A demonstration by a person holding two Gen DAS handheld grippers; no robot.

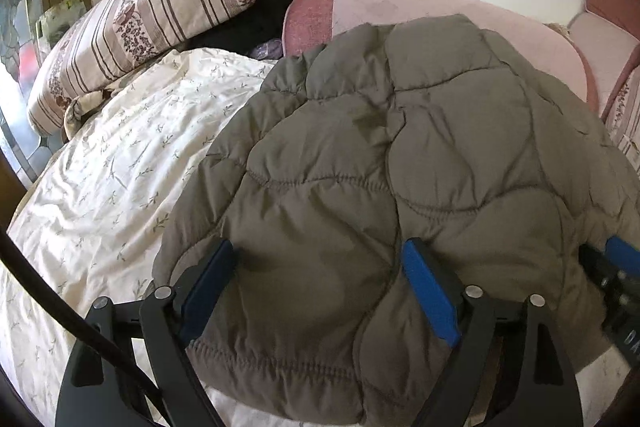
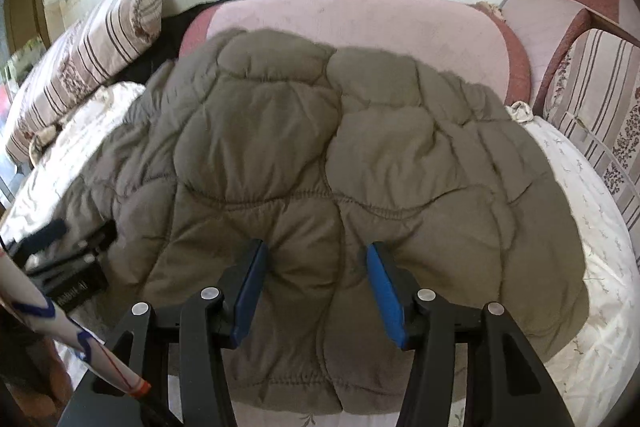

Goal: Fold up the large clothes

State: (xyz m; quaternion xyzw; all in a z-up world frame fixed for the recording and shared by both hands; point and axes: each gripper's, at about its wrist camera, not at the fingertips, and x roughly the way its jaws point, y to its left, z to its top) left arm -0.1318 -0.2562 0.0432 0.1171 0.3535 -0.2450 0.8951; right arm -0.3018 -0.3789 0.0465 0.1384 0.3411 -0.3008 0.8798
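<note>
A quilted grey-brown padded jacket lies spread on a bed with a white flower-print sheet. My left gripper has its blue pads set wide, pressing into the jacket's puffy near hem, which bulges up between them. My right gripper pinches the same hem further right, and the fabric puckers at both of its pads. Each gripper shows at the edge of the other's view: the right gripper and the left gripper. The bed under the jacket is hidden.
A striped flowered bolster pillow lies at the far left by the wall. A black garment sits behind it, next to a pink padded headboard. A striped cushioned chair stands to the right of the bed.
</note>
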